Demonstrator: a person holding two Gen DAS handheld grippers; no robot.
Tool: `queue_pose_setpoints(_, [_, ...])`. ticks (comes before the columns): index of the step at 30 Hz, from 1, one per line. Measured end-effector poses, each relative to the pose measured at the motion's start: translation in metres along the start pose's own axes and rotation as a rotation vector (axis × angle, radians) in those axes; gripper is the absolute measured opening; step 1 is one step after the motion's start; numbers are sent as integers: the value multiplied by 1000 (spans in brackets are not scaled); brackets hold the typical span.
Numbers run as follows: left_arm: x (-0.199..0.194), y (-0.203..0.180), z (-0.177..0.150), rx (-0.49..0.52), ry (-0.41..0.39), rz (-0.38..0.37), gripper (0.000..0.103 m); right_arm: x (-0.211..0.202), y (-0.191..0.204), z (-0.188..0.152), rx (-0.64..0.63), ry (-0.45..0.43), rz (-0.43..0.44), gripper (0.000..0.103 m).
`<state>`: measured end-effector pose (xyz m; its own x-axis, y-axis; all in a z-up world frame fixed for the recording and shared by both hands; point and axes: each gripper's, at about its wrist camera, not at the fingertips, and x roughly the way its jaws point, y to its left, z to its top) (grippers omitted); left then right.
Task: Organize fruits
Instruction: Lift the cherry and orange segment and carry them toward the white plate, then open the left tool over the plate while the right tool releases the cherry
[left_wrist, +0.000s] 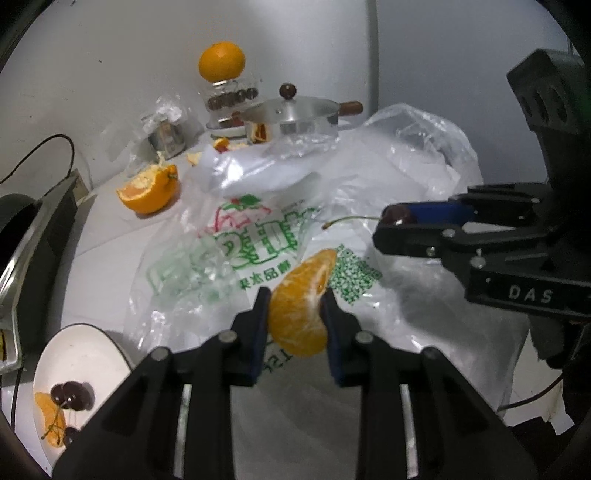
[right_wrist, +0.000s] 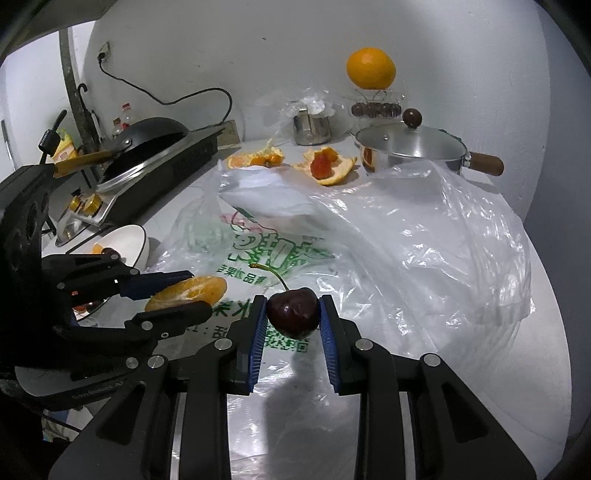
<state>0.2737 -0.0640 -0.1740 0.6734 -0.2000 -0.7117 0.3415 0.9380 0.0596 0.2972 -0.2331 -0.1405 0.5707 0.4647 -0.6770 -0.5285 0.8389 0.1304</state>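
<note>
White bowl (left_wrist: 74, 354) at the counter's left edge holds cherries and an orange piece. Left gripper (left_wrist: 295, 310) is clamped on an orange segment (left_wrist: 301, 306) above the printed plastic bag (left_wrist: 258, 236). Right gripper (right_wrist: 293, 314) is closed on a dark cherry (right_wrist: 293, 312), just beside it, mid-counter.

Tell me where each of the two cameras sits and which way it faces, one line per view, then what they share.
Left wrist: sits on the left gripper, looking forward and down along its jaws, shut on an orange segment above the printed plastic bag; the right gripper enters from the right.
Right wrist: sits on the right gripper, looking forward and down at a cherry clamped in its jaws; the left gripper shows at left.
Shared: bag, white bowl, pot, whole orange, both held fruits.
</note>
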Motion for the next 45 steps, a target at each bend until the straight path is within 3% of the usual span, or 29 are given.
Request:
queue_pose_setpoints(31, [-75,57,-48,-147,-71,91,27,-6,71,9,-109,6,26,30])
queue_pose_setpoints(45, [-68,106,-62,-210,-67,183,27,16,92,14,-137,36,53,30])
